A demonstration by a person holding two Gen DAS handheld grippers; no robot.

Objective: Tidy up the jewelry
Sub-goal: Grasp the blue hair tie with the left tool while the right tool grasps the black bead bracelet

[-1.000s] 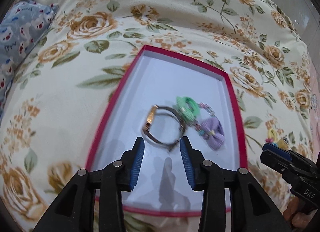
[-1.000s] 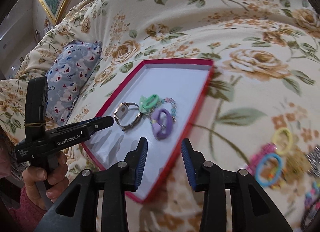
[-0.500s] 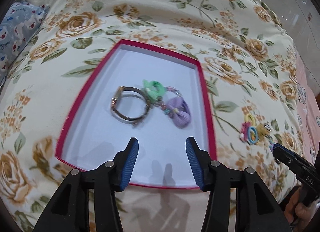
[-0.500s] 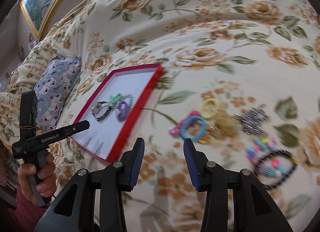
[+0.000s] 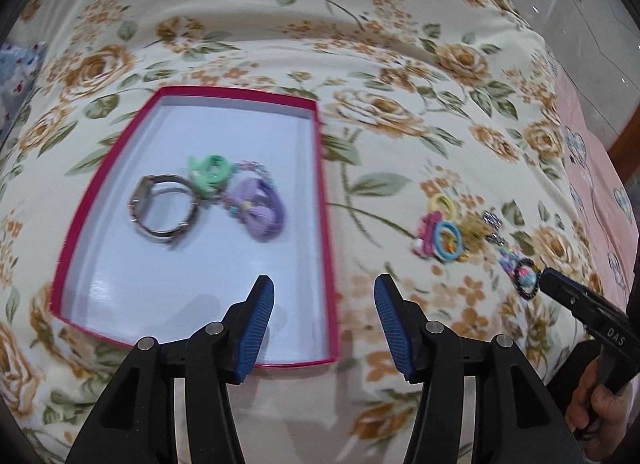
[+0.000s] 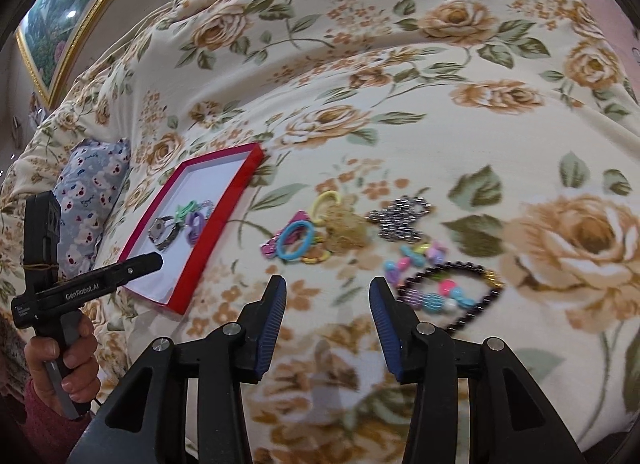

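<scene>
A red-rimmed white tray (image 5: 325,224) (image 6: 224,208) lies on the floral bedspread. In it lie a watch (image 5: 162,204), a green hair tie (image 5: 210,174) and a purple bow tie (image 5: 262,212). To its right lies a loose pile: blue and yellow hair ties (image 6: 296,240) (image 5: 448,240), a silver beaded piece (image 6: 400,220) and a dark bead bracelet with coloured beads (image 6: 452,292). My left gripper (image 5: 324,320) is open and empty over the tray's near right corner. My right gripper (image 6: 328,316) is open and empty, just left of the bracelet.
A blue patterned pillow (image 6: 92,192) lies left of the tray. A framed picture (image 6: 60,20) hangs at the far left. The bedspread rises in a fold behind the tray. A pink cloth (image 5: 592,168) lies at the right.
The left gripper has pulled back from the watch and shifted right, leaving the watch in the tray. The right gripper has swung right from the tray to the loose pile.
</scene>
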